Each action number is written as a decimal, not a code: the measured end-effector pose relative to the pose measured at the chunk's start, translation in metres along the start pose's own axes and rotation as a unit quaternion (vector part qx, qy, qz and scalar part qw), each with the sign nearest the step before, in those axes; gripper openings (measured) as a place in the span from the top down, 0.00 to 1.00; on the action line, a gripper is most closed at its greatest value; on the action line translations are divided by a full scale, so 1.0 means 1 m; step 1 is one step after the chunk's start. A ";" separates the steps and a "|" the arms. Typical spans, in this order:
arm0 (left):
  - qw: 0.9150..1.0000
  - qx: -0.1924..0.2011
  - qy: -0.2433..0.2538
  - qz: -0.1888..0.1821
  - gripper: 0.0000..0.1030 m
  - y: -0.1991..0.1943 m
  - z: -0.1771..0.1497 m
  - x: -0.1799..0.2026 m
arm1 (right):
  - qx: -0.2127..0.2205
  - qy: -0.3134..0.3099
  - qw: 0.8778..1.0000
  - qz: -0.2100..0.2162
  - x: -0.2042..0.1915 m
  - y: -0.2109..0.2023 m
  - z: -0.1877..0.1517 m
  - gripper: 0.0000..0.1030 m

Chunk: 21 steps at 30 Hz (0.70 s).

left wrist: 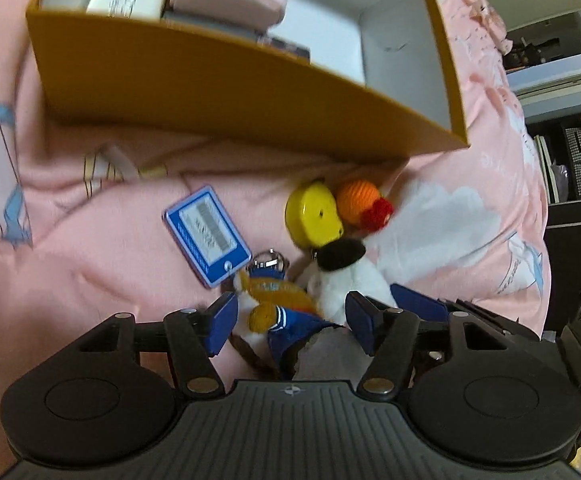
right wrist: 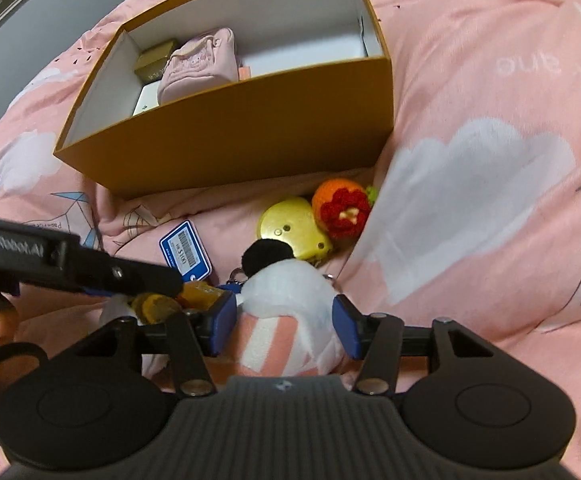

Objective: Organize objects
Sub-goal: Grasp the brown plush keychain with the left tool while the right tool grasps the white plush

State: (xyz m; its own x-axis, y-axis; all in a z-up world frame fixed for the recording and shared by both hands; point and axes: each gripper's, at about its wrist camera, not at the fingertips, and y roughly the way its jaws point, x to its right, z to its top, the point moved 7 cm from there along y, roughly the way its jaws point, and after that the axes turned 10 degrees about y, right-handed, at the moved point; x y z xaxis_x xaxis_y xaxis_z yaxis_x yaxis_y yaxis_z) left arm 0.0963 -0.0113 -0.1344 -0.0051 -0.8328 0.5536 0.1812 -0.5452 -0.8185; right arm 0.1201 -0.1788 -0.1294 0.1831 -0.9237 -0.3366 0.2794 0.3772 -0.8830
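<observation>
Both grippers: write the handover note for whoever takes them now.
Left gripper: open, astride the orange-and-blue plush keychain; no grip.
Right gripper: open, astride the white plush toy with a black pompom; no grip.
Done: pink fabric pouch and small gold box lie in the orange cardboard box.
Left on the pink bedspread: both plush toys, blue barcode tag, yellow plastic disc, orange crocheted ball with a red flower.

Pink bedding point(right wrist: 470, 92) w/ cloud print; dark shelves point(left wrist: 570, 168) at room edge.
</observation>
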 end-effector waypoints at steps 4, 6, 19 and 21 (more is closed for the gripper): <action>1.000 -0.022 -0.014 -0.012 0.27 0.005 -0.009 -0.003 | -0.011 0.008 1.000 0.010 0.001 0.002 -0.004 0.43; 0.999 -0.028 -0.019 -0.018 0.27 0.005 -0.014 -0.005 | -0.016 0.015 1.000 0.016 0.003 0.003 -0.006 0.41; 0.998 -0.039 -0.035 -0.034 0.25 0.010 -0.028 -0.005 | -0.017 0.026 0.999 0.034 0.009 0.004 -0.018 0.41; 0.998 -0.036 -0.036 -0.038 0.25 0.009 -0.028 -0.005 | -0.009 0.022 0.999 0.035 0.007 0.002 -0.019 0.42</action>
State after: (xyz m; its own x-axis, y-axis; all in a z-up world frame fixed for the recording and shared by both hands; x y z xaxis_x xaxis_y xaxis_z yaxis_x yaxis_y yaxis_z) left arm 0.0703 -0.0148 -0.1491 0.0554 -0.7810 0.6221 0.1117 -0.6143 -0.7811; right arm 0.1040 -0.1862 -0.1399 0.1600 -0.8972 -0.4116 0.2502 0.4402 -0.8624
